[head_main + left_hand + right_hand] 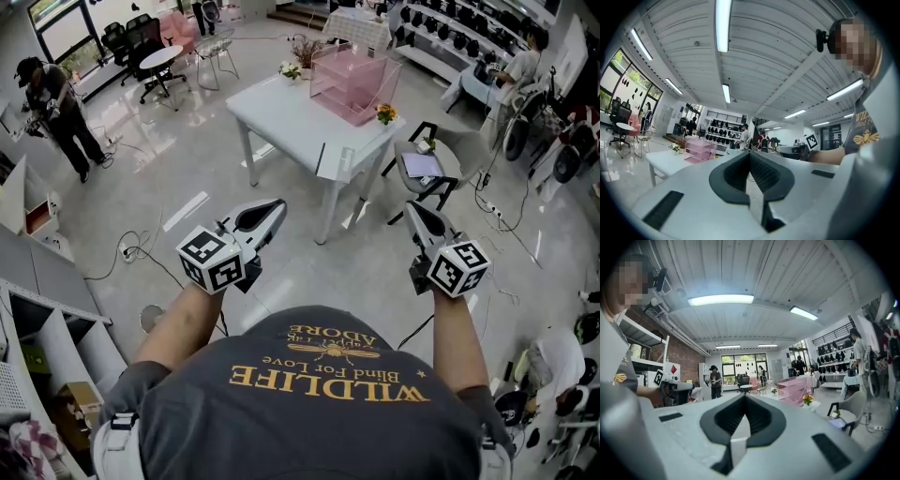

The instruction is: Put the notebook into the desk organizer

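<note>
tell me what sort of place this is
Likely a big open-plan office or studio: a white rectangular table bearing a pink see-through desk organizer, black wheeled office chairs by tall windows, and long white wall shelves of dark goods.

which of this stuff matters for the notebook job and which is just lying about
For the job: pink organizer; grey notebook-like slab beside the white table; left tongs and right tongs, both shut, empty.
Lying about: orange flowers; white flowers; black office chairs.

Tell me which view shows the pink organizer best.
Head view: the pink organizer sits whole on the white table, seen from above and largest here. Left gripper view shows it small, distant, side-on; right gripper view the same.
</note>
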Demonstrator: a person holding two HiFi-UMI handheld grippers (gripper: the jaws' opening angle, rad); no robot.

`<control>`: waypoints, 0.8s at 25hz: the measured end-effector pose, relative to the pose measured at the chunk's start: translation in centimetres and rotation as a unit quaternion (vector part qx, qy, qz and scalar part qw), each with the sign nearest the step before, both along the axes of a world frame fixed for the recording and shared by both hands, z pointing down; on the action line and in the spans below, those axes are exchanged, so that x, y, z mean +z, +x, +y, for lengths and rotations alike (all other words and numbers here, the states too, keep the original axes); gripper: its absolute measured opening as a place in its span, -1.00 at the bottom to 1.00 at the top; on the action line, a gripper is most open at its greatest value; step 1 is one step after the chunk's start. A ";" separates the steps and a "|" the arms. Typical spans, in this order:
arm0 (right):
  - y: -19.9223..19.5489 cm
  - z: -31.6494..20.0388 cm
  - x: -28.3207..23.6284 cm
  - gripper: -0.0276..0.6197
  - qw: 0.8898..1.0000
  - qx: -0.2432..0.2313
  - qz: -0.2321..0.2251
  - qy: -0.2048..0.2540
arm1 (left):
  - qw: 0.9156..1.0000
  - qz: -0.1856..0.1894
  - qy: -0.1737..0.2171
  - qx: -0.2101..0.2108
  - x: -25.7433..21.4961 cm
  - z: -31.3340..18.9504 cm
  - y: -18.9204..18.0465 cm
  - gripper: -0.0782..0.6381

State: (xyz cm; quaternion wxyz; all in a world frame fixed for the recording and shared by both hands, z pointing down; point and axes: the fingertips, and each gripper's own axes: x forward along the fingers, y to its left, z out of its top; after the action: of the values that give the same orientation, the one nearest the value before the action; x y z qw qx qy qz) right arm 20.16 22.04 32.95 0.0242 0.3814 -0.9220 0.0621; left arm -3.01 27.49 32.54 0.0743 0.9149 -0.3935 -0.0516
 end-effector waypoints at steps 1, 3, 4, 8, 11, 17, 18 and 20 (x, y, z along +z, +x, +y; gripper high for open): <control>0.0 -0.1 0.1 -0.91 1.000 0.000 0.002 0.001 | 1.000 -0.001 0.000 0.000 0.0 0.0 0.1 -0.78; 0.2 -0.3 0.2 -0.91 1.000 0.002 0.005 0.002 | 1.000 -0.001 0.001 -0.002 0.0 -0.1 0.3 -0.78; 0.4 -0.5 0.2 -0.91 1.000 0.004 0.004 0.002 | 1.000 -0.001 0.002 -0.003 0.0 -0.1 0.4 -0.78; 0.6 -0.7 -0.2 -0.42 1.000 -0.018 -0.011 0.000 | 1.000 0.000 0.003 -0.011 -0.2 0.0 0.9 -0.78; 0.6 -1.0 -0.4 0.11 0.999 -0.039 -0.008 0.002 | 1.000 -0.001 0.004 -0.021 -0.2 0.1 1.4 -0.78; 1.7 -2.1 -0.6 0.23 0.998 -0.057 -0.001 0.006 | 0.999 -0.003 0.003 -0.050 -0.4 0.3 2.4 -0.78; 2.0 -2.4 -0.5 0.23 0.998 -0.060 -0.001 0.005 | 0.998 -0.004 0.002 -0.056 -0.3 0.4 2.7 -0.78; 2.6 -3.1 -0.2 0.23 0.998 -0.067 -0.005 0.002 | 0.998 -0.007 0.000 -0.066 -0.1 0.4 3.2 -0.78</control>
State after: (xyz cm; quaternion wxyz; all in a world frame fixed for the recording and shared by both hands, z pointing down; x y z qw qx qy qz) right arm 22.76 18.93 32.72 0.0231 0.3183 -0.9458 0.0603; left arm 0.22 27.91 32.43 0.0677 0.8871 -0.4539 -0.0501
